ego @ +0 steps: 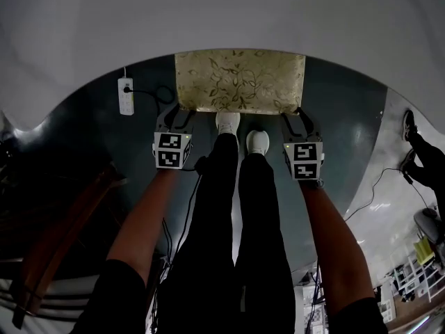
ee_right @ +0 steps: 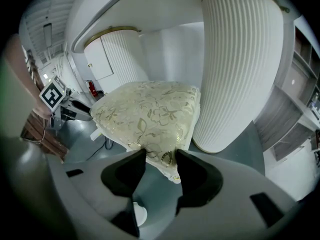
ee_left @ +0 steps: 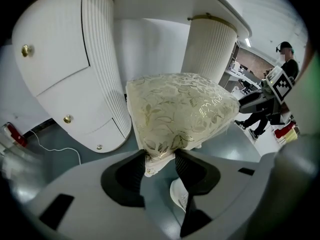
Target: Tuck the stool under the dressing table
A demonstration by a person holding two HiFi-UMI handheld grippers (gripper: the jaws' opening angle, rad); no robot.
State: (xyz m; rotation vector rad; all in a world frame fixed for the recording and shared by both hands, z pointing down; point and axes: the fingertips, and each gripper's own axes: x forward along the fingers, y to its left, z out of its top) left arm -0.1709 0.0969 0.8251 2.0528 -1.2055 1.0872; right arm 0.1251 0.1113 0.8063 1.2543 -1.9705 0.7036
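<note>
The stool, with a gold leaf-patterned cushion, stands on the dark floor, its far edge at the white dressing table. My left gripper is shut on the cushion's near-left corner and my right gripper on the near-right corner. In the left gripper view the jaws of the left gripper pinch the corner of the stool, with the table's fluted pedestals behind. In the right gripper view the right gripper clamps the other corner of the stool next to a pedestal.
My legs and white shoes stand between the grippers, just behind the stool. A white power strip with a cable lies on the floor at the left. Dark wooden furniture is at the lower left. Another person stands at the right.
</note>
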